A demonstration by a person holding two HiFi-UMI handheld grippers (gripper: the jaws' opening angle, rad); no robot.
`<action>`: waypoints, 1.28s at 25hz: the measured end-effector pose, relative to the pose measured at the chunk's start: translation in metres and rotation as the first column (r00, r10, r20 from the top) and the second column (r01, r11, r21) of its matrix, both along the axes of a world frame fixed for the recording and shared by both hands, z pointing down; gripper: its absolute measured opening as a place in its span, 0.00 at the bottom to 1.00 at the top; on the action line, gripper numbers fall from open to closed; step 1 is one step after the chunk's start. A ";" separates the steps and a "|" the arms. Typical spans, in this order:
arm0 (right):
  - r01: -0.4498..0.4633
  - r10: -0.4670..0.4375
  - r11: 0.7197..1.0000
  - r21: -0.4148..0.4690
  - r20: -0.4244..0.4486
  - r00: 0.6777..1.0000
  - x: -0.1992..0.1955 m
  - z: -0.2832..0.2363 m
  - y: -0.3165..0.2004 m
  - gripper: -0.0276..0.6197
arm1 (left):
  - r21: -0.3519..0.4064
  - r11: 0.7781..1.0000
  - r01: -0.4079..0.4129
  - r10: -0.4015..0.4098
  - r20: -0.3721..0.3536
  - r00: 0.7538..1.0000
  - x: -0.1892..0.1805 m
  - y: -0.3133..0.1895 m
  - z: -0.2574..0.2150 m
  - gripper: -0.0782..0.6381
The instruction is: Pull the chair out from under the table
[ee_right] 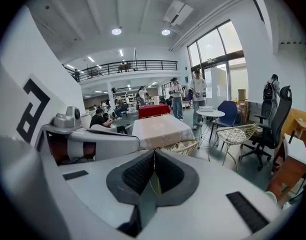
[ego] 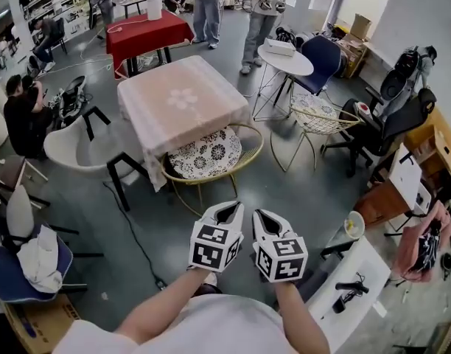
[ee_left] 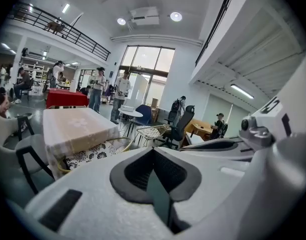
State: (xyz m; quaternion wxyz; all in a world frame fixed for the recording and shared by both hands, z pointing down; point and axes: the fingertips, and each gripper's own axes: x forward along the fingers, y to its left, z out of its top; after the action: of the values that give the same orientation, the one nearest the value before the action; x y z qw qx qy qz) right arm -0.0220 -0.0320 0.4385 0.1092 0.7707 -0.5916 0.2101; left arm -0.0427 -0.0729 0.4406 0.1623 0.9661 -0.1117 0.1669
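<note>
A gold wire-frame chair (ego: 209,158) with a black-and-white patterned cushion sits partly tucked under a square table (ego: 183,99) covered by a pale pink cloth. It shows as the chair (ee_left: 100,151) in the left gripper view and as the chair (ee_right: 185,147) in the right gripper view. My left gripper (ego: 227,212) and right gripper (ego: 265,218) hover side by side over the floor, short of the chair and apart from it. Both are shut with nothing between their pads.
A white shell chair (ego: 82,144) stands left of the table. A second gold wire chair (ego: 317,119), a round white table (ego: 284,59) and a black office chair (ego: 391,120) are at the right. A red-clothed table (ego: 146,32) and standing people are beyond. A cable (ego: 133,234) runs over the floor.
</note>
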 end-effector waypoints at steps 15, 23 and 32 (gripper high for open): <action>0.009 -0.009 1.000 0.010 0.014 1.000 0.019 0.017 -0.053 0.05 | 0.010 1.000 0.018 -0.018 0.013 1.000 0.016 -0.054 0.011 0.12; 0.044 -0.044 0.999 0.026 0.000 0.999 0.034 0.023 -0.086 0.05 | 0.022 0.999 0.042 -0.042 0.026 0.999 0.031 -0.082 0.019 0.12; 0.125 -0.126 0.992 0.016 0.041 0.991 0.085 0.041 -0.144 0.05 | -0.010 0.991 0.133 -0.133 0.048 0.990 0.074 -0.138 0.036 0.12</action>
State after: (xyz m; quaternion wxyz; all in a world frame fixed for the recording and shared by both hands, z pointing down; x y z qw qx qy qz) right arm 0.0628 -0.1755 0.4798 0.1048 0.7281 -0.6425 0.2147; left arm 0.0316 -0.2107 0.4769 0.1765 0.9512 -0.1786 0.1791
